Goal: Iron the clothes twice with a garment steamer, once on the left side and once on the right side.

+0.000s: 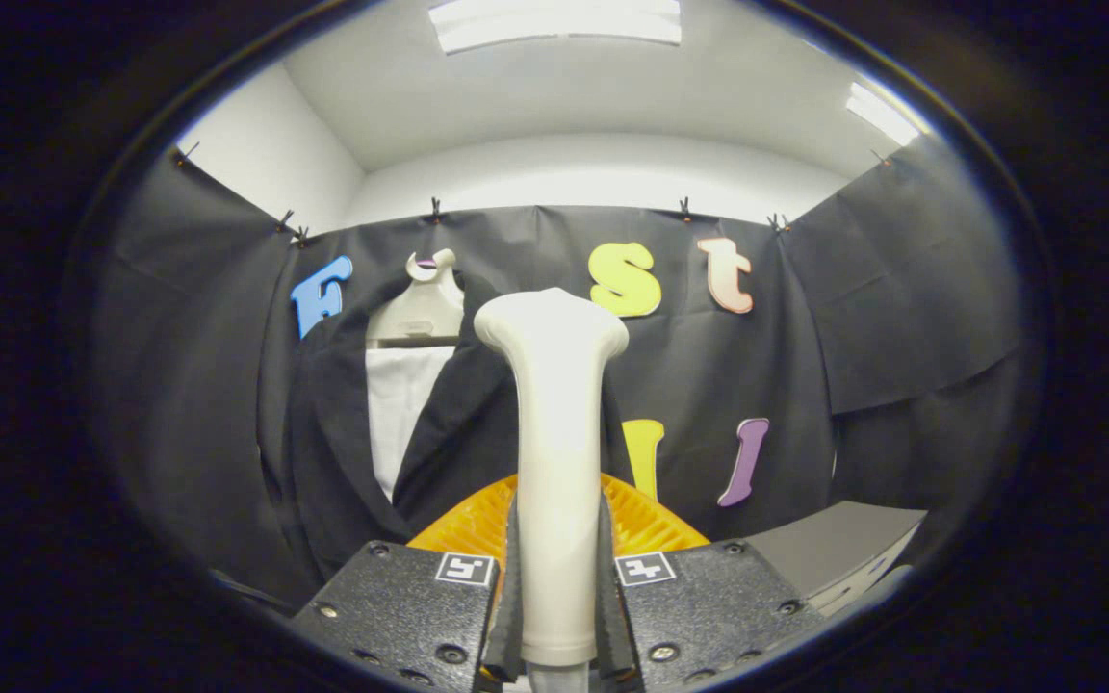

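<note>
Right up close, the tool (554,616) has both fingers (514,597) pressed against the sides of a white plastic garment steamer (554,423), clamping its smooth handle upright between them. The handle rises straight from the grip and flares at the top into a wide, rounded head. Just beyond the fingers, behind the handle's lower part, sits an orange ribbed plastic piece (646,525), fanning out to both sides. To the right of that, further back, a grey tabletop (834,549) shows its flat surface and edge. Now further out, ahead and to the left of the steamer head: a black jacket (323,452) hangs open over a white shirt (396,414) on a pale cream plastic hanger (425,303), against the booth's black cloth wall (901,308). The steamer head stands just right of the jacket's right lapel as seen here; whether it touches the fabric can't be told. Above, a white ceiling with light panels (554,21).
</note>
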A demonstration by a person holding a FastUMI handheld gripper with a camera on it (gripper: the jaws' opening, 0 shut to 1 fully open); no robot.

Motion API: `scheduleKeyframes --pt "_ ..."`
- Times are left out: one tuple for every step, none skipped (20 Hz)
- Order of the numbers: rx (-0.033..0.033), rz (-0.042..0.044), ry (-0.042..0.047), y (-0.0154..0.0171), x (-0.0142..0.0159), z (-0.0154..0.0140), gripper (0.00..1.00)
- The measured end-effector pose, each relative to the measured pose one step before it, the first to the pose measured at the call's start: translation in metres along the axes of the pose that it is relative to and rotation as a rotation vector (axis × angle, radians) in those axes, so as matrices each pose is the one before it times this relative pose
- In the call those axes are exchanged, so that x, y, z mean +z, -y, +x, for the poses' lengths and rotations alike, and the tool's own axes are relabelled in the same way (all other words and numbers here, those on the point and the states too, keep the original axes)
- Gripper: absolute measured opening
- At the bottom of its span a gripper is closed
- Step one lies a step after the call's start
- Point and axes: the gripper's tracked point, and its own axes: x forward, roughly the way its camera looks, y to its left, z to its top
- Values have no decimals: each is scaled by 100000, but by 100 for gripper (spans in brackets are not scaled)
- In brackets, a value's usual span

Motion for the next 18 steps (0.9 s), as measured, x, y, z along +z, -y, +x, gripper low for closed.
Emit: scheduleKeyframes --pt "812 129 1447 -548 449 775 33" --pt "912 788 1555 -537 382 917 33" --pt "240 33 1050 -303 245 585 33" --pt "-103 -519 574 -186 73 549 33" --pt "41 -554 -14 -207 -88 367 33" --pt "117 -124 -465 -255 -273 286 33" --pt "-2 -19 -841 -117 -401 74 33" --pt "164 452 -718 -9 -456 34 33" --pt "195 559 -627 29 -520 -197 33" --pt "-274 -69 -1049 209 -682 -279 33" --pt "-124 -104 -1117 196 -602 -355 33" --pt "143 139 -1047 171 -571 -282 33" --pt "320 -258 -1074 100 -483 -354 33" --pt "337 -124 -785 131 -452 -343 33" --pt "90 -189 -653 165 -432 -388 33" --pt "-96 9 -480 255 -427 -403 33" --pt "77 -267 -613 119 -436 -384 33" --pt "30 -70 -716 36 -456 -388 33"
